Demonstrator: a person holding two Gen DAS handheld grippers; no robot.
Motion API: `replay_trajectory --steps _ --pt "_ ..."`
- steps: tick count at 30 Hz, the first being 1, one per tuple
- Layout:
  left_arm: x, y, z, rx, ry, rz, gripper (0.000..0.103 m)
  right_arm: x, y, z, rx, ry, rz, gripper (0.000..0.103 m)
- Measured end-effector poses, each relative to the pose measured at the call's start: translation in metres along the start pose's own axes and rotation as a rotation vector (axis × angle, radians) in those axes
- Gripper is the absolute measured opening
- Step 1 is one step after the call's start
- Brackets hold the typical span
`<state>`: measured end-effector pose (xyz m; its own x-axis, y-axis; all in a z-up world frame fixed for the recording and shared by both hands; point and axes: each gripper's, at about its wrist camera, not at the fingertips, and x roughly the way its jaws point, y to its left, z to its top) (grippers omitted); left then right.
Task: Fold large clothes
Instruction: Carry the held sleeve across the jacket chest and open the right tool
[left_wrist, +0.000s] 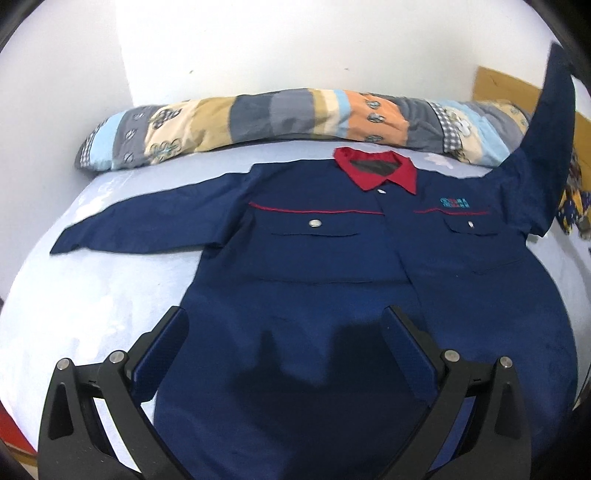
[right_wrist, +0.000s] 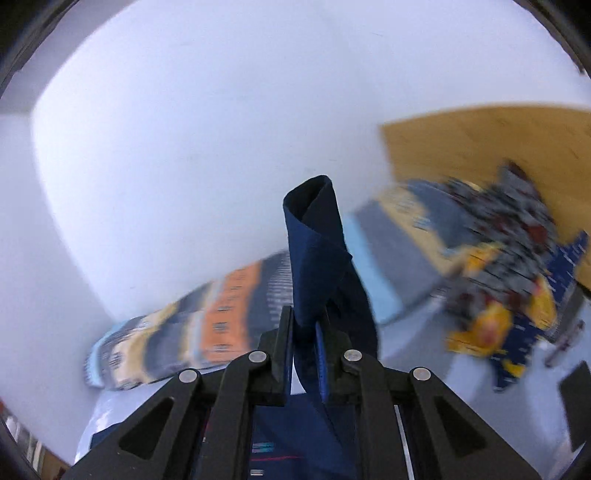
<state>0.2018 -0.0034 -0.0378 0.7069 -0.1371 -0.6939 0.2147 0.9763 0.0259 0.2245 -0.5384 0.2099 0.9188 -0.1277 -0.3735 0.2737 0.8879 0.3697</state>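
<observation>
Navy jacket (left_wrist: 332, 266) — smooth cloth, sleeve (right_wrist: 317, 258) pinched in right tool (right_wrist: 304, 332)

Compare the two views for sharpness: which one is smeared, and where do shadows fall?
Left wrist view: mostly sharp, fisheye-bent at the edges; the open left gripper throws a dark shadow on the navy shirt. Right wrist view: patchwork pillow and the clutter at right are motion-smeared, while the right gripper and its clamped sleeve stay crisp.
</observation>
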Motion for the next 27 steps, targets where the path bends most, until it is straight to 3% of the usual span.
replay_trajectory --steps 3,6,9,15,18,21,23,26,27 --pt "-0.005 0.023 -0.001 -0.069 0.003 -0.025 0.103 0.009 0.084 -0.012 -0.089 0.030 0.068 0.011" --pt "-0.011 0.042 -0.003 -0.129 0.001 -0.045 0.103 0.033 0.162 -0.051 -0.166 0.089 0.139 0.011" --pt "-0.019 0.057 -0.006 -0.149 -0.017 -0.043 0.103 0.073 0.228 -0.120 -0.219 0.193 0.207 0.011" --pt "-0.023 0.076 -0.009 -0.202 -0.012 -0.065 0.103 0.152 0.333 -0.292 -0.299 0.428 0.293 0.011" --pt "-0.028 0.080 -0.008 -0.207 -0.029 -0.071 0.103 0.190 0.358 -0.377 -0.343 0.549 0.267 0.011" --pt "-0.029 0.083 -0.008 -0.210 -0.023 -0.083 0.103 0.215 0.350 -0.427 -0.382 0.618 0.198 0.013" --pt "-0.028 0.084 -0.009 -0.210 -0.023 -0.087 0.103 0.227 0.337 -0.444 -0.387 0.662 0.138 0.021" --pt "-0.027 0.084 -0.007 -0.205 -0.024 -0.091 0.103 0.229 0.334 -0.454 -0.426 0.735 0.141 0.054" --pt "-0.027 0.085 -0.006 -0.207 -0.025 -0.090 0.103 0.228 0.335 -0.455 -0.452 0.774 0.151 0.054"
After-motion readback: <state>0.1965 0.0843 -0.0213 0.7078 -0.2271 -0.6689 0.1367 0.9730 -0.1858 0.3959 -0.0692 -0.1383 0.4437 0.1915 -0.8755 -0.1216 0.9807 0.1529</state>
